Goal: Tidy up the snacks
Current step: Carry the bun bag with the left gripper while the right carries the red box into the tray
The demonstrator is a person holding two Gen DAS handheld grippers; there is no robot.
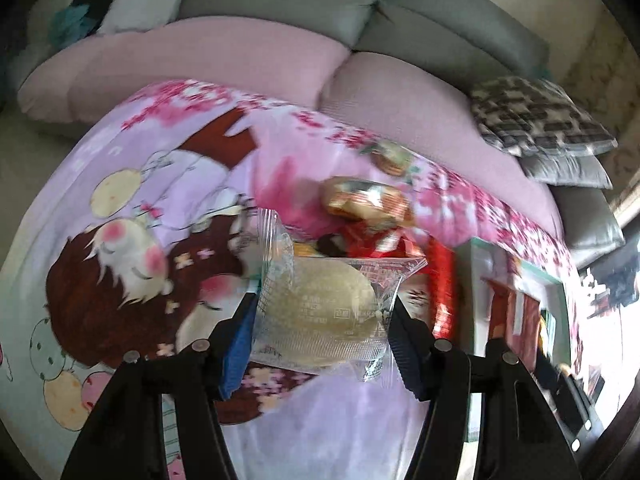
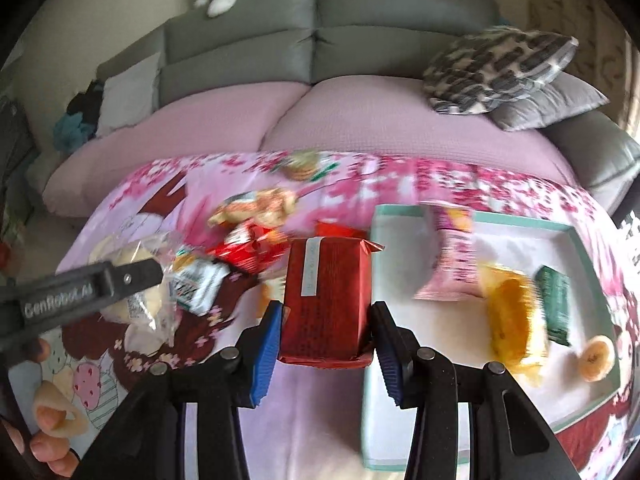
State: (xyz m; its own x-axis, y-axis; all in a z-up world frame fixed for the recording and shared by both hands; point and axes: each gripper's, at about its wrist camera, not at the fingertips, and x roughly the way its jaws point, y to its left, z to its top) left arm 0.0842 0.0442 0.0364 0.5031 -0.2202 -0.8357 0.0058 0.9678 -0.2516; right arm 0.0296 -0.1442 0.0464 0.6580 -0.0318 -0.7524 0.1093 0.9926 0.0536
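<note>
Right wrist view: four snacks are already laid in the tray (image 2: 472,216) at the bench's right edge, while several are left beside it. The right tongs (image 2: 326,354) are closed on a red packet (image 2: 326,300), and the left tongs (image 1: 322,322) on a clear-wrapped cake (image 1: 320,304).

Clear glossy plastic wrapper (image 1: 320,312); shiny red foil packet (image 2: 326,300); printed cloth (image 1: 120,184).

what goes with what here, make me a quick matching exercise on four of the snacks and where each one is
Things:
1. red packet
2. clear-wrapped pale bun
3. pink packet
4. round snack with green wrapper

Places:
A. in the white tray
B. far edge of the cloth
C. in the right gripper's jaws
D. in the left gripper's jaws

Pairs: 1-C, 2-D, 3-A, 4-B
</note>
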